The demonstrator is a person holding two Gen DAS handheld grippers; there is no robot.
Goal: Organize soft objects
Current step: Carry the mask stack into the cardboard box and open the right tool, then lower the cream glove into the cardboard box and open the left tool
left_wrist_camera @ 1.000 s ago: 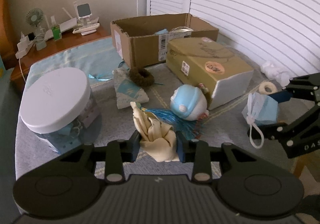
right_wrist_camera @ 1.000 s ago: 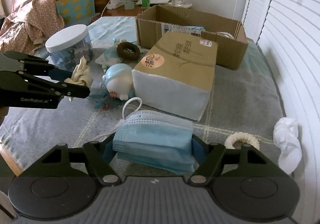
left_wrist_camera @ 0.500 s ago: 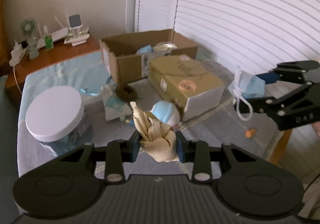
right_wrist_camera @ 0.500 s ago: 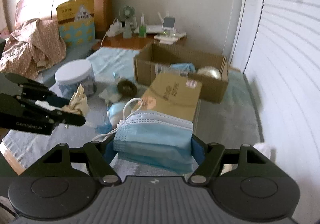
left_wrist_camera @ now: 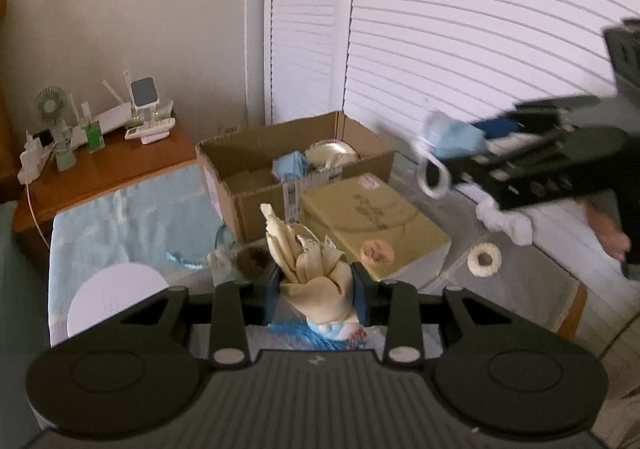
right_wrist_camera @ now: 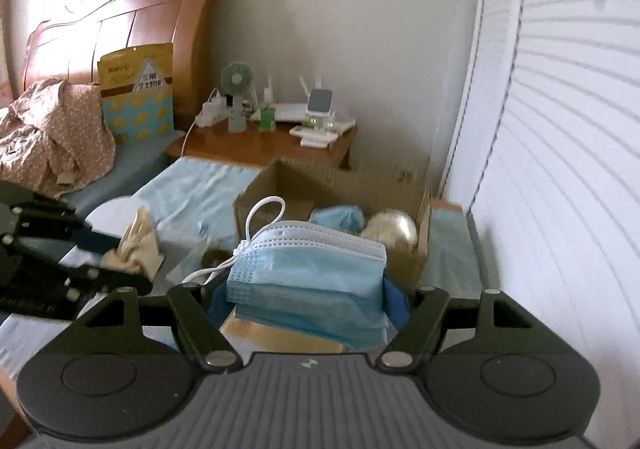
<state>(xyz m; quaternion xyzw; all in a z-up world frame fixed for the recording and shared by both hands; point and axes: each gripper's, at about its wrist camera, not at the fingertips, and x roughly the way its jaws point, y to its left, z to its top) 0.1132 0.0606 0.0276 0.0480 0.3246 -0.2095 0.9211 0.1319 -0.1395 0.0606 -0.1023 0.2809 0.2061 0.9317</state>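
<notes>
My left gripper (left_wrist_camera: 316, 295) is shut on a cream cloth glove (left_wrist_camera: 316, 273), held high above the bed; it also shows in the right wrist view (right_wrist_camera: 136, 245). My right gripper (right_wrist_camera: 308, 301) is shut on a stack of blue face masks (right_wrist_camera: 312, 277), held in the air; it shows blurred in the left wrist view (left_wrist_camera: 456, 141). The open cardboard box (left_wrist_camera: 256, 165) lies ahead and below, with a blue soft item (left_wrist_camera: 290, 165) and a pale round item (left_wrist_camera: 332, 155) inside. In the right wrist view the box (right_wrist_camera: 280, 189) is just beyond the masks.
A closed yellow box (left_wrist_camera: 372, 221) lies in front of the cardboard box. A white-lidded jar (left_wrist_camera: 116, 293), a brown scrunchie (left_wrist_camera: 252, 259), a white scrunchie (left_wrist_camera: 484, 259), a white cloth (left_wrist_camera: 504, 221) and a blue plush (left_wrist_camera: 328, 333) lie on the bed. A nightstand (right_wrist_camera: 264, 141) holds gadgets.
Both grippers have risen well above the bed with their loads. The right gripper has moved up and toward the cardboard box, and the bed items look smaller and lower.
</notes>
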